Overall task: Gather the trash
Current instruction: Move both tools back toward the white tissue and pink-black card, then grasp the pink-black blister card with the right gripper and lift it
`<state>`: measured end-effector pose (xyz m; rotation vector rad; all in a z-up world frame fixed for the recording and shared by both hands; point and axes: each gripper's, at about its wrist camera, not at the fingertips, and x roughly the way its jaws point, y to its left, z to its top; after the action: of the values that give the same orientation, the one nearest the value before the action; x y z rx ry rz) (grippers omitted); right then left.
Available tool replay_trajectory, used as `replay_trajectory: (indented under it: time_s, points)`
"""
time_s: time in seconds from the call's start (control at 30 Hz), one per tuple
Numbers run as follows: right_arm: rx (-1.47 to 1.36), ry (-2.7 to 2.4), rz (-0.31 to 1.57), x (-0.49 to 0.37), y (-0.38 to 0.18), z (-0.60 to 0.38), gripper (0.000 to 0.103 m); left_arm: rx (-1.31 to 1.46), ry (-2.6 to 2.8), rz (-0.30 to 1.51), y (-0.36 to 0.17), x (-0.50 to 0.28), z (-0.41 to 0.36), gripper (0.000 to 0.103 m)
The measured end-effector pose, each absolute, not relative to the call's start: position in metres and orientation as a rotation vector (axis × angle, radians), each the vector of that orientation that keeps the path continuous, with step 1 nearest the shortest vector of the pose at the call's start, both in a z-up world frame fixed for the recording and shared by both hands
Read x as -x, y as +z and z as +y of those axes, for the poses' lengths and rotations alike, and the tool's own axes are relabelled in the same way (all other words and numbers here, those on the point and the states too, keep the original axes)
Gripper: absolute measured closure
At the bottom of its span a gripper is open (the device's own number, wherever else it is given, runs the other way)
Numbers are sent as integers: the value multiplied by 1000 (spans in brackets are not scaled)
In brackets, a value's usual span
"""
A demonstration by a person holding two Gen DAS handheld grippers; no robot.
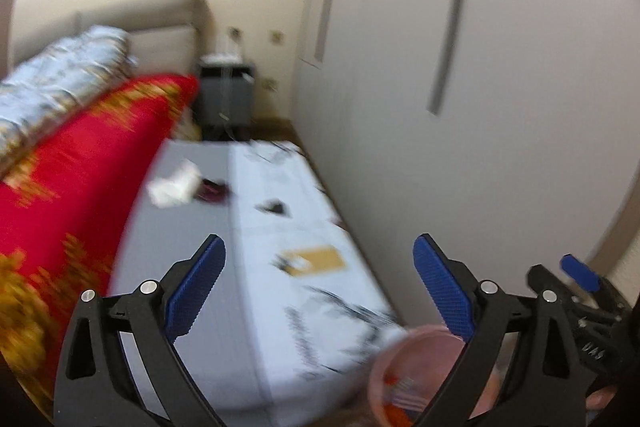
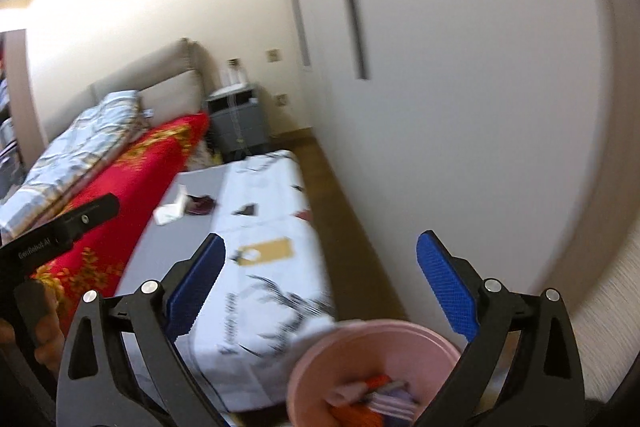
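Observation:
A pink trash bin [image 2: 372,371] with orange and pale wrappers inside stands on the floor at the near end of a white mat [image 2: 264,227]; it also shows in the left wrist view [image 1: 416,375]. On the mat lie a crumpled white tissue [image 2: 172,211], a dark red scrap [image 2: 200,205], a black scrap [image 2: 246,209] and a tan card [image 2: 266,250]. My left gripper [image 1: 320,283] is open and empty above the mat. My right gripper [image 2: 320,283] is open and empty above the bin. The left view is blurred.
A bed with a red cover [image 2: 132,179] and a grey-blue quilt [image 2: 80,147] runs along the left. A grey nightstand [image 2: 238,123] stands at the far end. White wardrobe doors [image 2: 460,107] line the right, with a wooden floor strip [image 2: 352,227] beside the mat.

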<state>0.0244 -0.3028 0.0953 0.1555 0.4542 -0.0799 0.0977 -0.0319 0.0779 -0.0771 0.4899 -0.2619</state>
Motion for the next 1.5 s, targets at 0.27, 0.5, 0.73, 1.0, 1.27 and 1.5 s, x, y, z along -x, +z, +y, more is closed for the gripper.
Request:
replay_trajectory:
  time_s: [0.27,0.5,0.73,1.0,1.27,1.5]
  points:
    - [-41,74,415,-128,97,-228,8,73,18,430,78,-170,77,11]
    - [40,156,489,-247,52,-169,8,68,116,443,44,-250,131,11]
    - [76,186,570,-364,-5,-122,8,68,123,481,-4,-311,151,11]
    - [134,220,650,-457,-76,-82,9,61,124,511,-41,-342,162,11]
    - [165,230,696,-503,-112,-63,10,112,136,518,-45,-344,171,11]
    - [196,236,708,-523,-119,-53,10,112,136,540,-53,-350,172,11]
